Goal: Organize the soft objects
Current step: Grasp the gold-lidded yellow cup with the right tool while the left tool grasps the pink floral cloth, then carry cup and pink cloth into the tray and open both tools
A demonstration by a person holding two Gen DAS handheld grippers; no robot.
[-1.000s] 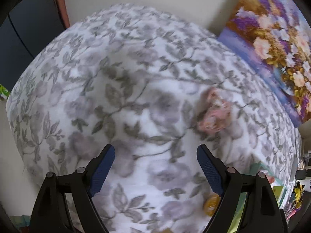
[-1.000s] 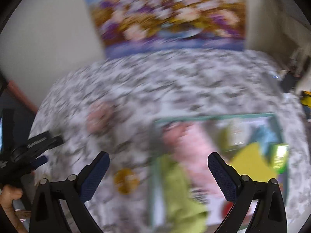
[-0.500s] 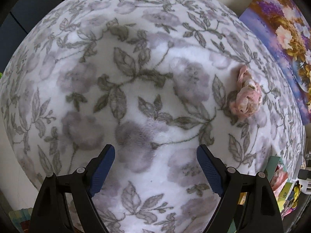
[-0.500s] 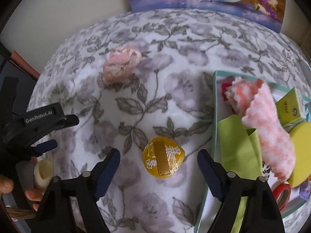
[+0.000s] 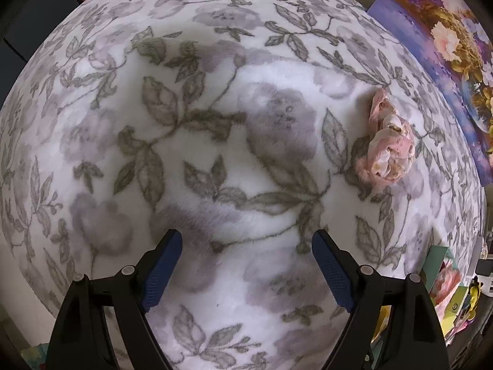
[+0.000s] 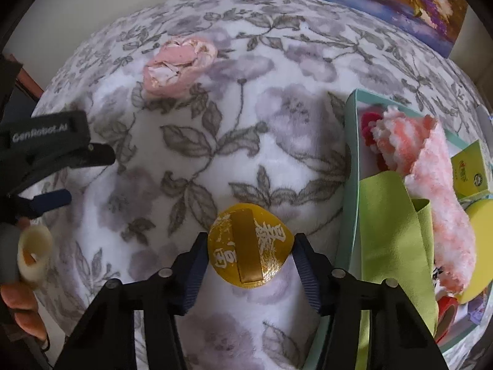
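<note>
Right gripper (image 6: 250, 257) jaws closing round the gold pouch (image 6: 249, 244), bottom centre of the right wrist view, pads not clearly pressing yet. It should squeeze gently and lift into the teal tray (image 6: 351, 166) at right. Left gripper (image 5: 246, 265) wide, empty over blanket (image 5: 191, 98); pink cloth flower (image 5: 385, 151) sits centre-right.
</note>
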